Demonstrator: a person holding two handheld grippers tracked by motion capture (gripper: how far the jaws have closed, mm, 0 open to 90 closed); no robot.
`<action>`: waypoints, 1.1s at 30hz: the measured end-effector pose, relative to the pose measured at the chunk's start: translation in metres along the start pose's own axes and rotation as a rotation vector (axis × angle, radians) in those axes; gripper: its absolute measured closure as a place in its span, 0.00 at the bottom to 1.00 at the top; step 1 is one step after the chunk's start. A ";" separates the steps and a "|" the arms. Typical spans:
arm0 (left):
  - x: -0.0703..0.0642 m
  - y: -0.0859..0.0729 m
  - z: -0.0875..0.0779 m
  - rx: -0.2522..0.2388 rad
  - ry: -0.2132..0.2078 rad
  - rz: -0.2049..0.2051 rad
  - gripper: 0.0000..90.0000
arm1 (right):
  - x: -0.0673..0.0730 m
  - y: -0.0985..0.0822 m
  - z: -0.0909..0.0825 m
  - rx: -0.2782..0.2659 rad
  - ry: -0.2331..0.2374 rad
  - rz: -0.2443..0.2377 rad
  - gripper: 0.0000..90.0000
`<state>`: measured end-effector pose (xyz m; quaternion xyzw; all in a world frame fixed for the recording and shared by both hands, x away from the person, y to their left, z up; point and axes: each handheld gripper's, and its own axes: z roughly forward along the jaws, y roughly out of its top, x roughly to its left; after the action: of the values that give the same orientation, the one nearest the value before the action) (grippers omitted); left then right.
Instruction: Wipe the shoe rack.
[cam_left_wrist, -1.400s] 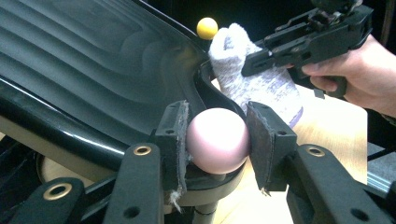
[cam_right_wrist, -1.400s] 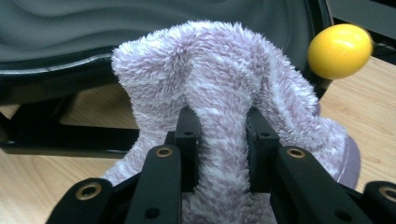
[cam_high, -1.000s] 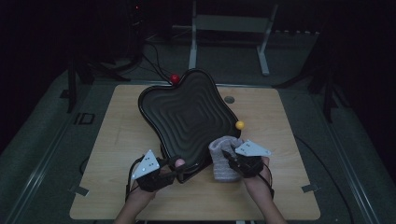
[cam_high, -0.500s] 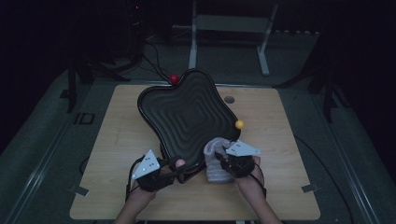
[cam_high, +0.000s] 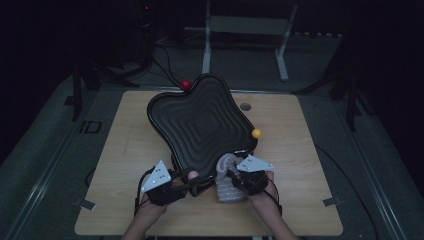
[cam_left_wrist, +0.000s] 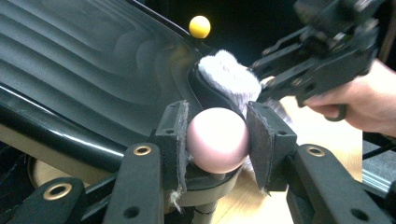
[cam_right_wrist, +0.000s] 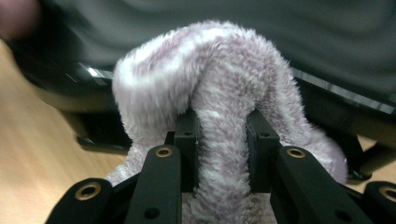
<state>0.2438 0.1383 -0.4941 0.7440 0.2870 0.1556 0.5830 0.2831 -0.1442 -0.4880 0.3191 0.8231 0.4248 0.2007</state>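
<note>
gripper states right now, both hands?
Left gripper: closed on the pink ball at the black tray's near corner.
Right gripper: closed on the fluffy cloth.

High view dim, surroundings black; gripper views brighter, right one's background blurred.

A dim room with one wooden table in the middle

The light wood table (cam_high: 125, 150) stands on a grey floor (cam_high: 45, 150), with black cables (cam_high: 165, 60) running behind it. A pale metal frame (cam_high: 245, 30) stands at the back, and the walls are lost in darkness.
</note>
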 end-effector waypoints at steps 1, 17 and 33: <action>0.000 0.000 0.000 0.001 0.000 -0.001 0.67 | 0.002 0.001 -0.001 -0.005 0.003 -0.005 0.79; 0.000 0.001 0.000 0.006 0.005 -0.002 0.67 | 0.026 -0.001 -0.004 -0.007 0.016 -0.083 0.80; -0.001 0.000 0.000 0.006 0.003 -0.002 0.67 | 0.039 -0.011 0.003 0.065 0.034 -0.082 0.80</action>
<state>0.2429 0.1378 -0.4935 0.7452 0.2892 0.1553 0.5805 0.2531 -0.1209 -0.5012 0.2843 0.8522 0.3944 0.1933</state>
